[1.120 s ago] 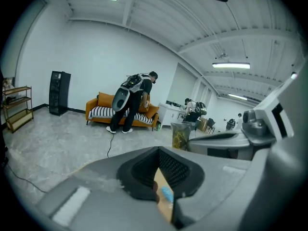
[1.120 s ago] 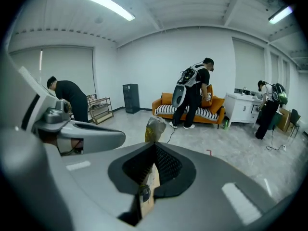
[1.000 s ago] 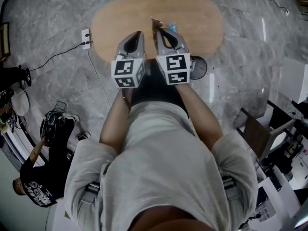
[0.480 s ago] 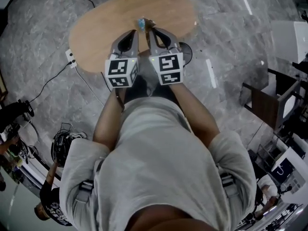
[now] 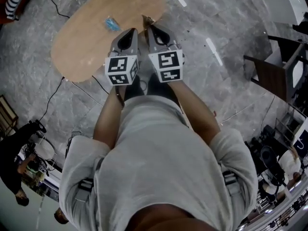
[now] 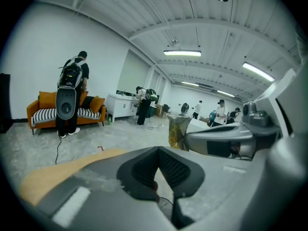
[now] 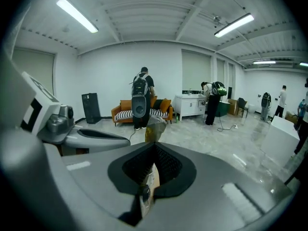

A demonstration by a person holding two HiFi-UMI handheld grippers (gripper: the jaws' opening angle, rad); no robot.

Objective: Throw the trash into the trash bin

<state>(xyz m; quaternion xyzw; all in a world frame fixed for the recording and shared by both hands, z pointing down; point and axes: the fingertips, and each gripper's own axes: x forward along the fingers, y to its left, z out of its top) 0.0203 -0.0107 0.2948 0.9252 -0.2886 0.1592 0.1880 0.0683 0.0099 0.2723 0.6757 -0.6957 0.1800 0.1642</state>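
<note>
One wrapper (image 7: 155,127) is pinched in the right gripper (image 5: 151,29); the left gripper (image 5: 133,31) is closed and empty; a blue scrap (image 5: 112,23) lies on the desk (image 5: 86,44); no bin is in sight.

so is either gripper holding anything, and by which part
The right gripper pinches a crinkled wrapper by its lower end; the rest sticks out beyond. The left gripper holds nothing.

Left gripper (image 5: 133,31) closed, right gripper (image 5: 150,28) clamping wrapper (image 7: 155,125)
</note>
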